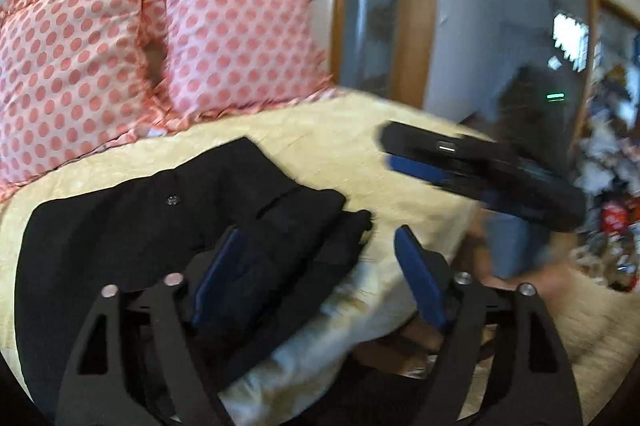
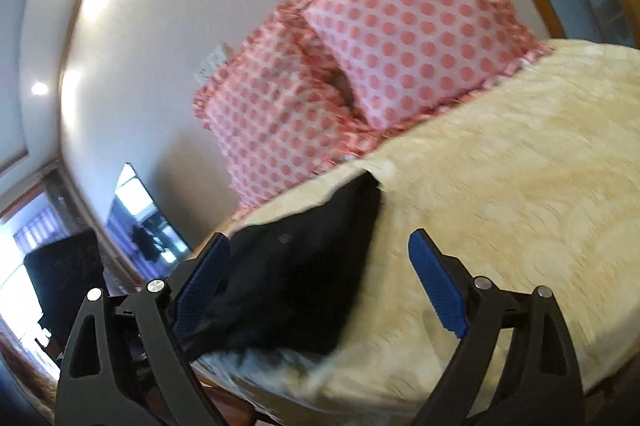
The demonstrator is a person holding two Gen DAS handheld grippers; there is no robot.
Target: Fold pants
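Black pants (image 1: 160,226) lie folded in a thick stack on the yellow bedspread (image 1: 320,146) near the bed's front edge. My left gripper (image 1: 316,246) is open just above the stack's right end, holding nothing. My right gripper (image 2: 320,254) is open and empty over the pants (image 2: 296,274) near the bed edge; it also shows in the left wrist view (image 1: 480,166), hovering to the right above the bedspread (image 2: 500,186).
Two pink polka-dot pillows (image 1: 140,46) lean at the head of the bed, also in the right wrist view (image 2: 380,46). A wooden door frame (image 1: 416,6) and cluttered shelves (image 1: 612,146) stand to the right. A television (image 2: 140,218) is on the far wall.
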